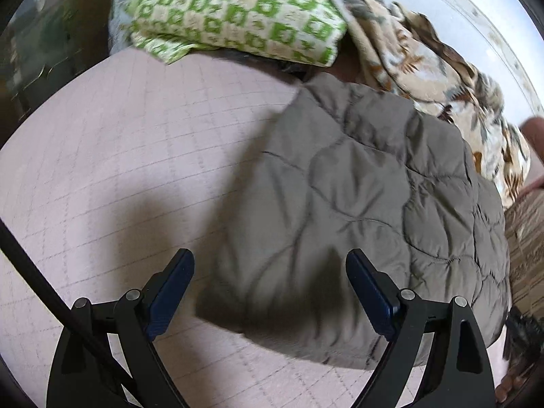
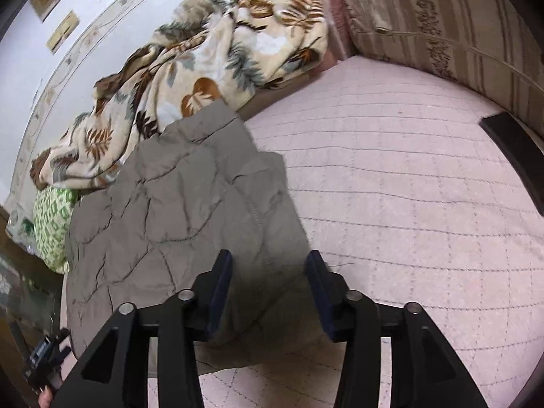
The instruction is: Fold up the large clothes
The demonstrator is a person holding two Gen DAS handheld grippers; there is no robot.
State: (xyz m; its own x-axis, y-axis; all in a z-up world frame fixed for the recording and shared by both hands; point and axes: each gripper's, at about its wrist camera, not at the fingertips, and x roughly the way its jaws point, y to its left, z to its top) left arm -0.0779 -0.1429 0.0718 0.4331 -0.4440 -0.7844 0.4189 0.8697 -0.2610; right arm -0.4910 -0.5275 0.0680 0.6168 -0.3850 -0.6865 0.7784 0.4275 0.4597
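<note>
Quilted grey-brown fabric filled the middle of both views: a padded jacket [image 1: 367, 210] lay folded on a pink bedcover [image 1: 119, 156] stitched in a diamond grid. In the right wrist view the jacket [image 2: 176, 210] reached from the near edge of the bed up toward a leaf-print blanket [image 2: 210, 64], which lay bunched along the far side against a pale wall [image 2: 37, 54]. Its upper end touched that blanket. A green-and-cream patterned pillow [image 1: 238, 17] sat just beside the jacket's other end, partly under the blanket's edge.

The left claw [image 1: 270, 292] hung over the jacket's near corner with its blue-padded fingers [image 1: 170, 292] spread wide; nothing was between the pads, and whether the right-hand finger touched the cloth could not be told. The right claw [image 2: 268, 292] stood about half spread above the jacket's lower edge, with the cloth seen between the fingers [image 2: 219, 292]. The pads did not appear to press on it.

A striped, flower-trimmed cushion [image 2: 442, 23] stood at the far right of the bed, with a dark flat object [image 2: 513, 156] beside it. At the lower left corner of the right wrist view, the other black claw and fingertips of a hand [image 2: 44, 397] showed.
</note>
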